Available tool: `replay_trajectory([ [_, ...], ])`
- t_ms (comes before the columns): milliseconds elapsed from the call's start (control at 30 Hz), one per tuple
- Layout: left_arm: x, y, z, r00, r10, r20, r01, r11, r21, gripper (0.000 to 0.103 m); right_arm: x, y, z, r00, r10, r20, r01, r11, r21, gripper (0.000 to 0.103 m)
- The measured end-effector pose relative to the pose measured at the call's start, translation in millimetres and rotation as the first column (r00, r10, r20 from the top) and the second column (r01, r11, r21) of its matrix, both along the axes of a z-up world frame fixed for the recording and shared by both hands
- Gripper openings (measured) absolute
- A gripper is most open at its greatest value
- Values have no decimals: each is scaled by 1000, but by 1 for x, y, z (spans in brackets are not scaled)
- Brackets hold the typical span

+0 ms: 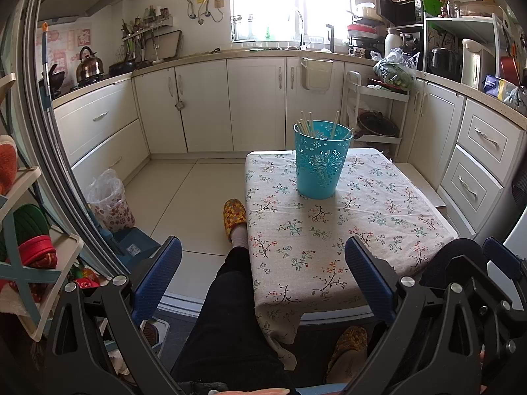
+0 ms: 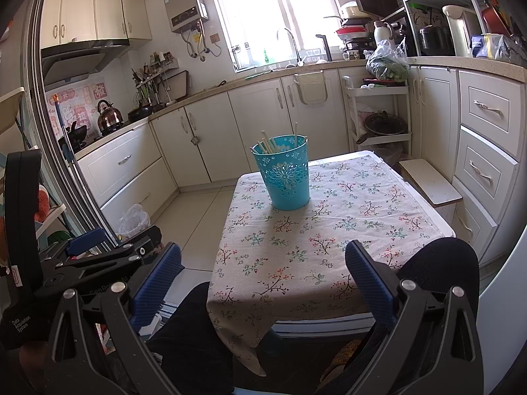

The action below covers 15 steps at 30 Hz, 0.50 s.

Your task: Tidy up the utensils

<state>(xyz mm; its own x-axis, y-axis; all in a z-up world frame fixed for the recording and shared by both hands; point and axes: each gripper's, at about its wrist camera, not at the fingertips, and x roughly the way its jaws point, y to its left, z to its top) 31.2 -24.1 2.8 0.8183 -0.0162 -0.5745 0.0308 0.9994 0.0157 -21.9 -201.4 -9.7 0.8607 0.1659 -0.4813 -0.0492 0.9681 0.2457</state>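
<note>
Your chopsticks [image 1: 308, 123] stand upright in the blue cup [image 1: 321, 161], which sits on the far part of the bench [image 1: 378, 210] under its flowered cloth [image 1: 316, 240]. Nearer to you, your left tongs [image 1: 263, 273] hang spread wide and hold nothing, well short of the cup. Your right tongs [image 2: 263, 275] are spread wide too, over the cloth's near edge. Your knees flank the bench's near end.
</note>
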Motion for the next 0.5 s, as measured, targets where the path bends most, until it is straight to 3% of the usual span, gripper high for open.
replay_trajectory([
  [500, 0, 0, 0, 1000, 1, 1, -1, 1000, 1, 95, 0, -1, -1, 1000, 4, 1, -4, 1000, 0, 95],
])
